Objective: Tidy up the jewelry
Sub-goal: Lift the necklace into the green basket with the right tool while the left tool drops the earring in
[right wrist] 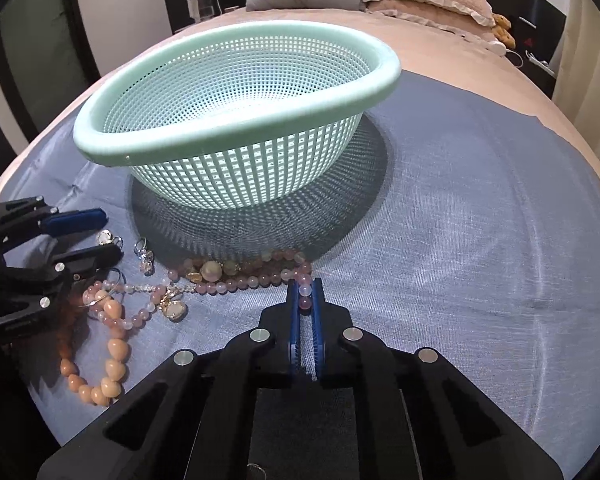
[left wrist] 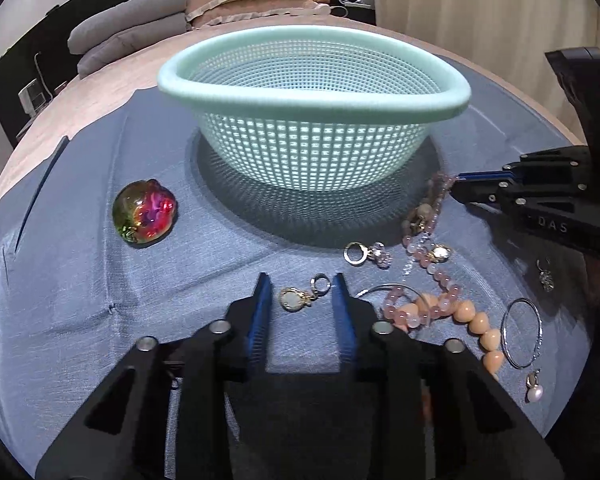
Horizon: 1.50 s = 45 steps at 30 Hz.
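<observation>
Right wrist view: your right gripper is clamped on the pink bead necklace near the blue cloth's front edge. Your left gripper brackets a pendant earring, jaws apart, not touching. Beyond sits the mint basket, mid-cloth.

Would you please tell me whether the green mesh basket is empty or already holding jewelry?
Empty, as far as visible: the basket shows only bare mesh inside, while the pink bead necklace lies outside on the blue cloth.

pink bead necklace lies beside mint basket.
</observation>
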Tool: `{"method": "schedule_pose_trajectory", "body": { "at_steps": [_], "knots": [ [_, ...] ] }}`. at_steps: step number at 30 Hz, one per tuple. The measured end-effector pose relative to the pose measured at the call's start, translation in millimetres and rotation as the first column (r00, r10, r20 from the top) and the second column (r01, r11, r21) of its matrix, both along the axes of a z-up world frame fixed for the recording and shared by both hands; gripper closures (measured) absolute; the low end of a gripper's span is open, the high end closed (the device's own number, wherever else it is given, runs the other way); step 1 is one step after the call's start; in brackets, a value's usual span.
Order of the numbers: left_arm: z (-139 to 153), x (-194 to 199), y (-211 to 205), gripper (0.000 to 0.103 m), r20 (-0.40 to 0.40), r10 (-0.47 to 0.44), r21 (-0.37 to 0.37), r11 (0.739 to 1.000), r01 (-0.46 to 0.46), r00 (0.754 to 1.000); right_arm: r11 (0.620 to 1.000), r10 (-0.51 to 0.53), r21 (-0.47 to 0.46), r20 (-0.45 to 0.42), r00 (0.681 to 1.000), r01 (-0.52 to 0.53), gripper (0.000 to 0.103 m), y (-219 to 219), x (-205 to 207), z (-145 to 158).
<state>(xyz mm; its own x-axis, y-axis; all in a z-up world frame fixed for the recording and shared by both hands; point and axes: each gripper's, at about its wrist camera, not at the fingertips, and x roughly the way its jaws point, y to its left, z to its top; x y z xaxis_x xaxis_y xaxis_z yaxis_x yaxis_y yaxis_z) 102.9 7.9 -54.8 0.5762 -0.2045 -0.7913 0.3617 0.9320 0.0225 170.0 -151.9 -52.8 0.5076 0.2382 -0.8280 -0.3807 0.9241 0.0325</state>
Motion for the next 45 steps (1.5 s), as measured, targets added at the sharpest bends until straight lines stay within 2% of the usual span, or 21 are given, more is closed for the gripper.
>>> {"method": "schedule_pose_trajectory", "body": {
  "at_steps": [3, 6, 9, 18, 20, 23, 28, 31, 38, 42, 45],
  "knots": [
    [1, -1, -3, 0.085, 0.011, -0.018, 0.016, 1.000, 0.018, 1.000, 1.000, 0.007, 0.018, 0.005, 1.000, -0.007, 0.097, -3, -5, 4],
    [4, -1, 2, 0.085, -0.003, -0.008, -0.019, 1.000, 0.007, 1.000, 0.999, 0.020, 0.034, 0.040, 0.999, -0.022, 0.097, -6, -13, 14],
    [5, -2, 4, 0.085, 0.001, 0.003, -0.018, 1.000, -0.003, 1.000, 0.997, 0.020, 0.068, 0.081, 0.997, -0.025, 0.097, -10, -22, 27],
    [25, -3, 21, 0.085, 0.033, 0.029, -0.116, 0.993, -0.025, 0.999, 0.985, 0.011, 0.164, 0.208, 0.978, -0.046, 0.097, -26, -43, 67],
    [29, -7, 23, 0.085, 0.043, 0.034, -0.135, 0.990, -0.028, 0.998, 0.985, 0.017, 0.160, 0.240, 0.971, -0.057, 0.097, -26, -49, 74],
    [34, -10, 26, 0.085, 0.056, 0.047, -0.158, 0.987, -0.037, 0.997, 0.988, 0.033, 0.137, 0.305, 0.952, -0.078, 0.097, -21, -58, 87],
    [49, -29, 19, 0.085, 0.119, 0.039, -0.152, 0.988, -0.021, 0.992, 0.981, 0.046, 0.155, 0.390, 0.920, -0.115, 0.097, -17, -78, 115],
    [64, -33, 16, 0.085, 0.154, 0.041, -0.158, 0.987, -0.016, 0.987, 0.980, 0.053, 0.149, 0.455, 0.889, -0.135, 0.097, -13, -87, 138],
    [97, -30, 7, 0.085, 0.209, 0.029, -0.166, 0.986, 0.006, 0.978, 0.978, 0.048, 0.144, 0.540, 0.840, -0.148, 0.097, -6, -85, 178],
    [114, -20, 4, 0.085, 0.236, 0.035, -0.165, 0.986, 0.005, 0.971, 0.976, 0.047, 0.144, 0.585, 0.810, -0.161, 0.097, 3, -76, 200],
    [127, -6, 2, 0.085, 0.251, 0.043, -0.181, 0.984, 0.003, 0.967, 0.976, 0.038, 0.149, 0.601, 0.799, -0.159, 0.097, 11, -64, 210]
  ]
}}
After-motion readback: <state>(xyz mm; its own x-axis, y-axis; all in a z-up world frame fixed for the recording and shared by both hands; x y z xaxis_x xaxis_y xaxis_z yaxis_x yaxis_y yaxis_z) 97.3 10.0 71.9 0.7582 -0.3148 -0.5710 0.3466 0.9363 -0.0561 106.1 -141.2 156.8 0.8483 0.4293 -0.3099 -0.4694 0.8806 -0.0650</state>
